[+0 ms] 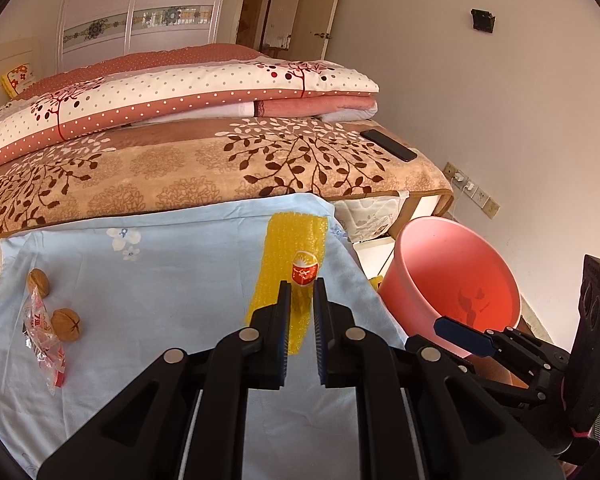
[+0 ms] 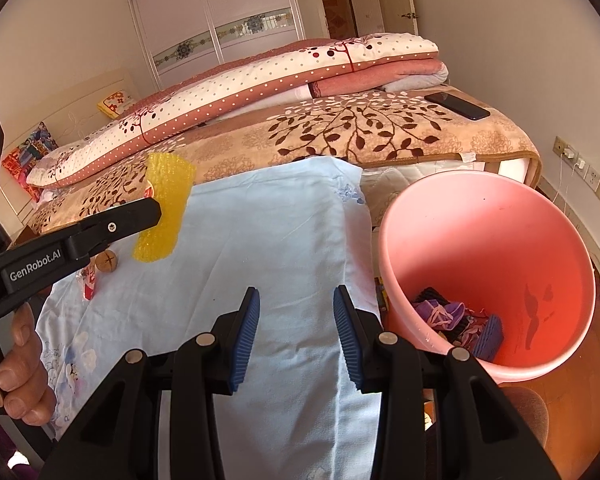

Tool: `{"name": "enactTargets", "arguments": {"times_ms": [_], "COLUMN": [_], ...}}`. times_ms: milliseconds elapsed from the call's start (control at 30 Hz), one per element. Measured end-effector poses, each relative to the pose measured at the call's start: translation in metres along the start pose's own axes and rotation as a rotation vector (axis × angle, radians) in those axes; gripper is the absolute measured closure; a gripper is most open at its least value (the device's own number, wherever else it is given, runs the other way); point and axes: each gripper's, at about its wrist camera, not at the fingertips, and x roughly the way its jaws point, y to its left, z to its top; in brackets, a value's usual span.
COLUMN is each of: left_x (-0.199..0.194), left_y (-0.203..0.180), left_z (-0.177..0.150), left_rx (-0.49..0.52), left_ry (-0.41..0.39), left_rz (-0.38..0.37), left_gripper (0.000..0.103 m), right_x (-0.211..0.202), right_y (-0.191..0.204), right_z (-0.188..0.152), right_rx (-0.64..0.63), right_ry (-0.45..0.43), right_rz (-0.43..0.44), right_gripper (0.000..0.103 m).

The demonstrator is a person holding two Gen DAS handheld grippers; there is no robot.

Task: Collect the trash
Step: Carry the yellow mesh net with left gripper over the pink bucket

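Bubble wrap, yellow, hangs clamped in the left claw, lifted off the pale blue sheet that covers the near end of the bed. In the right wrist view the strip dangles from the tip of that claw, clear of the fabric, with a small red-and-white wrapper caught at the same tip. A hand grips the left tool's handle at the lower left edge of that view.

The right claw stands apart with nothing between its blue pads, hovering above the blue sheet just beside the pink bucket. The bucket sits off the right side of the bed, and purple and dark scraps lie in its bottom.

Left on the sheet are two walnuts, near one another, and a crinkled clear wrapper with red print lying between and below them at the left edge. Further back, a black phone rests on the brown leaf-patterned blanket, near its right edge, behind which folded quilts are stacked.
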Motion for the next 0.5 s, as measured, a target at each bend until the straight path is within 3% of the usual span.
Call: {"name": "enactTargets", "arguments": {"times_ms": [233,300,500], "left_x": [0.006,0.008,0.016], "left_y": [-0.021,-0.029,-0.054], "left_z": [0.005,0.006,0.010], "left_rx": [0.017,0.026,0.056], "left_ry": [-0.017,-0.022,-0.028], "left_rz": [-0.022,-0.032,-0.057], "left_gripper": [0.092,0.092,0.092], "right_x": [-0.014,-0.019,-0.029], "right_y": [-0.021,-0.029,-0.052], "right_z": [0.005,0.007,0.011], "right_rx": [0.051,0.068,0.117], "right_ry": [-0.063,-0.082,-0.116], "right_rz": [-0.062,-0.083,-0.140], "right_gripper": [0.065,0.058,0.057]}}
